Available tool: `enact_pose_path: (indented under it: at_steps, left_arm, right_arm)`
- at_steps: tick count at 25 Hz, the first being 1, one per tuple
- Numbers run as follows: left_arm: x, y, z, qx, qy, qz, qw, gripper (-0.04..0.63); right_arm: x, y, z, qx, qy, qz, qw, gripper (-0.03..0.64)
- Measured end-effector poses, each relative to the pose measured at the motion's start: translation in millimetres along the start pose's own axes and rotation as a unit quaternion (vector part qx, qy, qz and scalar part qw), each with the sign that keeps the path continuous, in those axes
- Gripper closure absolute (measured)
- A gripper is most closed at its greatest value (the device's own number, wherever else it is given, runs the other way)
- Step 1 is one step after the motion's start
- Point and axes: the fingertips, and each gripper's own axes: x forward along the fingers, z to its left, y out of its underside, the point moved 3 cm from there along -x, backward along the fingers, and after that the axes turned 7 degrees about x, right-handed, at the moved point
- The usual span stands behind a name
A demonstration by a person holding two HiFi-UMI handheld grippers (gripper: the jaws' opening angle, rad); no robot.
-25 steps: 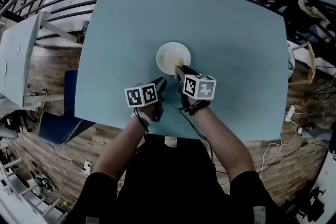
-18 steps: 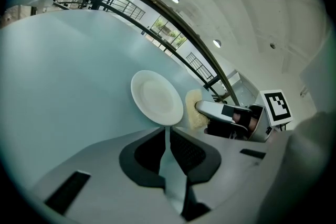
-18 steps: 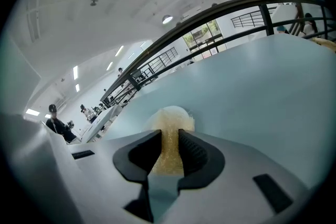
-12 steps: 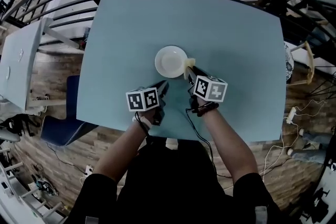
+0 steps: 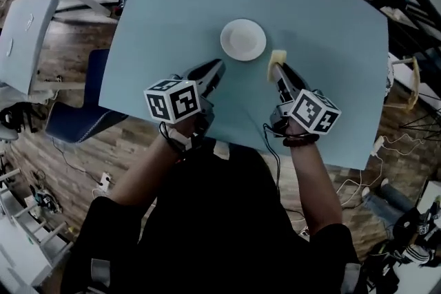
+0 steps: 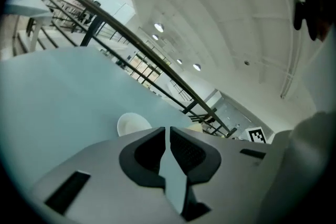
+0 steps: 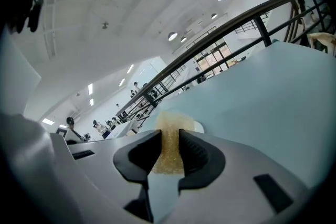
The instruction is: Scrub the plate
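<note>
Two grippers are held side by side over the pale blue table (image 5: pixel 324 17), each with its marker cube at the rear. The left gripper (image 5: pixel 219 67) is seen with its jaws drawn almost together, only a thin slit being left between the dark pads, and nothing is caught in that slit. The right gripper (image 5: pixel 279 71) is clamped on a yellow sponge (image 5: pixel 276 57), which is pinched between the ribbed pads and stands out beyond the jaw tips, its coarse grain being shown plainly in the right gripper view. The white plate (image 5: pixel 243 39) is set flat on the table, ahead of the left gripper's tips and slightly to their right, and ahead and to the left of the right gripper's tips. It is touched by neither gripper. The sponge is held just beside the plate's right edge, with a narrow strip of table visible between the two. In the left gripper view the plate is seen just past the jaw housing, a little left of the slit.
</note>
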Motion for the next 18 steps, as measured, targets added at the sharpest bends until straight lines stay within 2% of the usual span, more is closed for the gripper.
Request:
enact_pose_path:
  at_steps: [2, 4, 7, 9, 18]
  left_arm:
    - [-11.8, -17.0, -10.6, 0.069, 0.017, -0.011, 0.9974, 0.557]
    - [-29.8, -28.0, -22.9, 0.135, 0.027, -0.015, 0.9904, 0.557]
    - [-55.0, -47.1, -39.5, 0.198, 0.038, -0.032, 0.979, 0.557]
    - [-69.1, -58.9, -52.3, 0.216, 0.047, -0.05, 0.974, 0.557]
    - [-115.1, -79.2, -110.9, 0.248, 0.097, -0.108, 0.9579, 0.557]
  right_arm:
    - [-14.4, 1.4, 15.3, -0.019, -0.012, -0.013, 1.0, 0.511]
    - [-29.9, 9.1, 32.1, -0.038, -0.022, -0.016, 0.999, 0.511]
    - [-47.4, 18.2, 55.4, -0.059, -0.036, -0.019, 0.997, 0.511]
    - [-57.7, 21.8, 69.2, -0.069, -0.047, -0.025, 0.996, 0.511]
    - [-79.6, 27.6, 138.6, -0.144, -0.084, -0.059, 0.984, 0.511]
